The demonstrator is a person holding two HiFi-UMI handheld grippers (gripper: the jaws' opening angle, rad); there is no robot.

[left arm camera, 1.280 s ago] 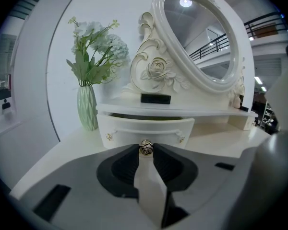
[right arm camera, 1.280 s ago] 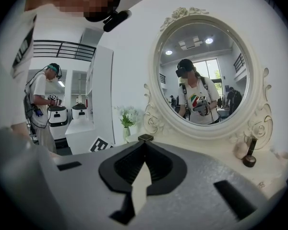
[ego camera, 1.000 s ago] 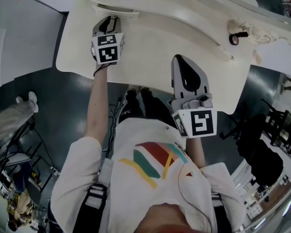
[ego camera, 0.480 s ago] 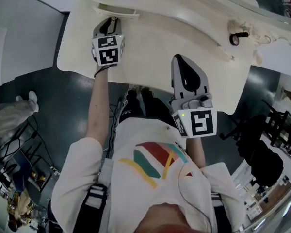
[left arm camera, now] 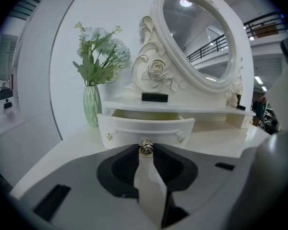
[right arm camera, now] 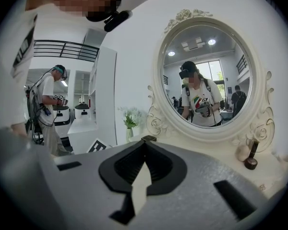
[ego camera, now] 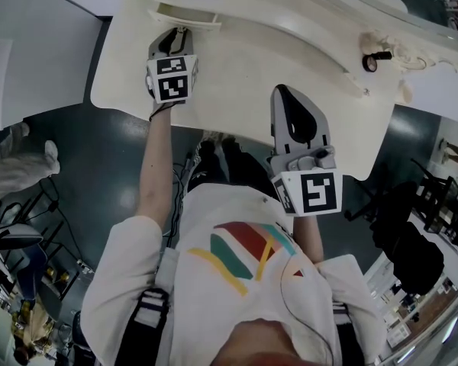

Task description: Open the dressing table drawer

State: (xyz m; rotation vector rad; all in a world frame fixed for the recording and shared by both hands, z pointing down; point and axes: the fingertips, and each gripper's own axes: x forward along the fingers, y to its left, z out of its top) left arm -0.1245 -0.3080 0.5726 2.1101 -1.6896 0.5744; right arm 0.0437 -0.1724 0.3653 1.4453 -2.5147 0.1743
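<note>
Neither gripper has shifted since the earlier frame. Left gripper [left arm camera: 145, 153] clamps the gold knob [left arm camera: 145, 146] of the drawer [left arm camera: 144, 126], which sits partly drawn out, ready for pulling; right gripper [right arm camera: 144, 141], closed and empty, waits above the desk [ego camera: 237, 67], clear.

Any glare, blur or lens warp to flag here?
Left gripper view: fisheye with black corners, ceiling-lamp glare in the mirror, drawer knob sharp. Right gripper view: same fisheye, no blur. Head view: even light, no motion blur.
</note>
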